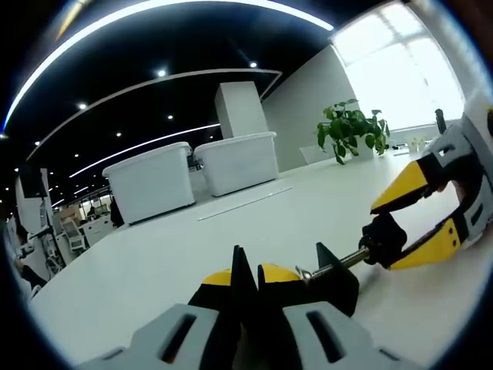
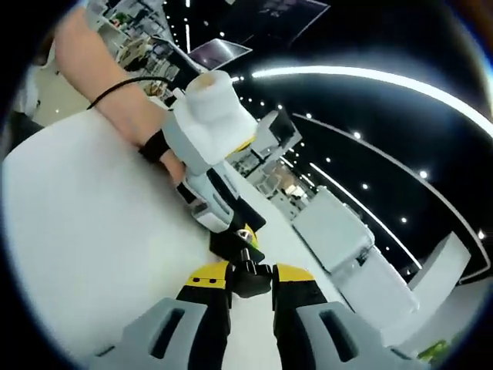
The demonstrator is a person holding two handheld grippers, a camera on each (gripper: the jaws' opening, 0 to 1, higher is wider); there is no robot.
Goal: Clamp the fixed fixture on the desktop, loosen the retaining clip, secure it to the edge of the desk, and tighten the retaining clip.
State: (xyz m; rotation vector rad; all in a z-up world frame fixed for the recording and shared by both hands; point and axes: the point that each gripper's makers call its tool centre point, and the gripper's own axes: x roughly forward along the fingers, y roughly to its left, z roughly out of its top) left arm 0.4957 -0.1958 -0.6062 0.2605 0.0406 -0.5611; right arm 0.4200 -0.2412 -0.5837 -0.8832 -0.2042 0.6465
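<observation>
A black screw clamp (image 1: pixel 336 282) lies just above the white desk (image 1: pixel 139 270). My left gripper (image 1: pixel 248 274) is shut on one arm of its frame. The clamp's metal screw (image 1: pixel 340 264) runs right to a black knob (image 1: pixel 383 237). My right gripper (image 1: pixel 385 236) comes in from the right, its yellow fingers (image 1: pixel 402 187) closed on that knob. In the right gripper view the knob (image 2: pixel 251 282) sits pinched between my right gripper (image 2: pixel 251 276). Beyond it is the clamp body (image 2: pixel 231 245), held by the left gripper (image 2: pixel 236 231) in a person's hand (image 2: pixel 115 100).
Two white lidded bins (image 1: pixel 150 182) (image 1: pixel 239 160) stand at the back of the desk, with a potted plant (image 1: pixel 350 131) to their right by a bright window. The same bins (image 2: pixel 333 225) show in the right gripper view. Bare desk surface (image 2: pixel 85 231) spreads out on the left.
</observation>
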